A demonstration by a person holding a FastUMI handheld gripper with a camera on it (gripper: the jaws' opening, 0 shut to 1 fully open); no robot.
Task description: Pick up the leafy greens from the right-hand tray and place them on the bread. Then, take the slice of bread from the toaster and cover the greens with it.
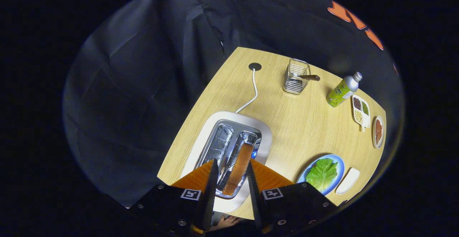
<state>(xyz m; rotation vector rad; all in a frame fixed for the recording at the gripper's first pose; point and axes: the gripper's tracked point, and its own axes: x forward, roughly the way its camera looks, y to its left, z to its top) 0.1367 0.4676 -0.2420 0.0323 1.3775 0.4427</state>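
Pale wood-grain tabletop (308,122) carries everything here, and it sits at about one o'clock from the fingers, sloping away toward the dark cloth wall. Largest on it is the white two-slot toaster with bright metal slots (263,136), directly ahead at twelve o'clock; its white cord (254,90) runs on at twelve o'clock to a round black grommet (255,66), which keeps the cable off the working area. A browned slice of bread (239,167) stands on edge in the right-hand slot, its crust upward, so it offers two flat faces for a pinch from above. The gripper (230,174) hangs over that slot with its fingers spread, one on either side of the slice and apparently not pressing it; I judge it is lined up to close on the bread, though contact cannot be confirmed.

At three o'clock from the fingers lies a round blue plate (340,163) with the crinkled green lettuce leaf (322,174) spread flat on it; whether bread lies underneath is hidden. Just beyond the plate at three o'clock rests a small white oblong dish (348,180).

Farther out at one o'clock stand a wire metal caddy (296,81) holding a brown-handled utensil, a green bottle with a silver cap (342,90) lying tilted, a white divided dish of beans (360,110) and a small white dish with something reddish (378,132).
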